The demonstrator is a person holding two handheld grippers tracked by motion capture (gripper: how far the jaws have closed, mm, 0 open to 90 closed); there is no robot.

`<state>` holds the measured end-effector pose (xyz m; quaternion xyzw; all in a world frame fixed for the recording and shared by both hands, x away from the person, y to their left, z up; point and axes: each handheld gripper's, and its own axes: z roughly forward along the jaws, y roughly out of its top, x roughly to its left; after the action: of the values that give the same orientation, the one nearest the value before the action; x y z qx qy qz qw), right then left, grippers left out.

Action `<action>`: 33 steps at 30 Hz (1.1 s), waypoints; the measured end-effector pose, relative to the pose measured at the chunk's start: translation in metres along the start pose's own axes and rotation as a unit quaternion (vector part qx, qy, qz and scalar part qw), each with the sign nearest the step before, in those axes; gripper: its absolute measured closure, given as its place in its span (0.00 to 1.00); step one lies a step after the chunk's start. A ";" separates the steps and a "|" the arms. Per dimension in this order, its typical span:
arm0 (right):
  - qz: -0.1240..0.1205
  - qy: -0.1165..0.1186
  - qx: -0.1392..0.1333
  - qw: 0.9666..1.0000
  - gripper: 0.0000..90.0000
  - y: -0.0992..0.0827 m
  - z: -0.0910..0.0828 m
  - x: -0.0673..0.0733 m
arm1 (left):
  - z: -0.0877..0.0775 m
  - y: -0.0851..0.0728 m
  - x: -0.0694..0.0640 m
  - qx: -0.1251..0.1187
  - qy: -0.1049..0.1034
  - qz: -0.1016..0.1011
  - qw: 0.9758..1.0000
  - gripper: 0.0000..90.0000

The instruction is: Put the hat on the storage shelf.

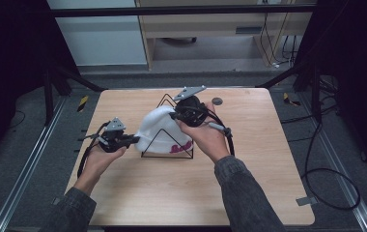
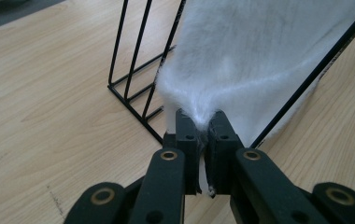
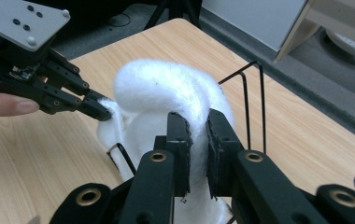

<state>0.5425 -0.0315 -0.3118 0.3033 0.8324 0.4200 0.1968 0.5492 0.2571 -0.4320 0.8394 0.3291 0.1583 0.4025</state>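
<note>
White fuzzy hat draped over black wire rack on wood surface; left claw pinching hat edge, right claw clamped on hat fold.

The left gripper, at centre-left of the high view, has its black jaws pinched shut on a fold of the fluffy white fabric hat. The right gripper, just above centre, clamps the same hat. Both forearms rise from the bottom edge.

Lab: railed test table, trailing cables
</note>
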 end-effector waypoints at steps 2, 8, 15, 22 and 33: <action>-0.002 0.002 0.002 1.000 0.90 0.000 0.002 0.001 | 0.001 0.000 0.000 0.003 0.001 0.001 1.000 0.95; 0.000 -0.004 0.001 1.000 0.90 -0.004 0.002 0.000 | 0.001 -0.002 0.000 0.001 0.000 0.002 1.000 0.95; 0.001 0.001 0.002 1.000 0.90 -0.006 0.003 0.003 | 0.001 -0.005 -0.001 0.006 -0.001 0.004 1.000 0.94; -0.001 -0.005 0.004 1.000 0.79 -0.008 0.002 0.006 | 0.002 -0.010 -0.003 0.003 0.001 -0.004 1.000 0.93; 0.008 -0.013 -0.016 1.000 0.31 -0.013 -0.015 0.013 | -0.027 -0.020 -0.007 -0.013 0.047 -0.025 0.998 0.32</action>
<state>0.5200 -0.0376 -0.3145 0.3121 0.8203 0.4313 0.2088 0.5208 0.2768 -0.4308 0.8173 0.3665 0.1920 0.4009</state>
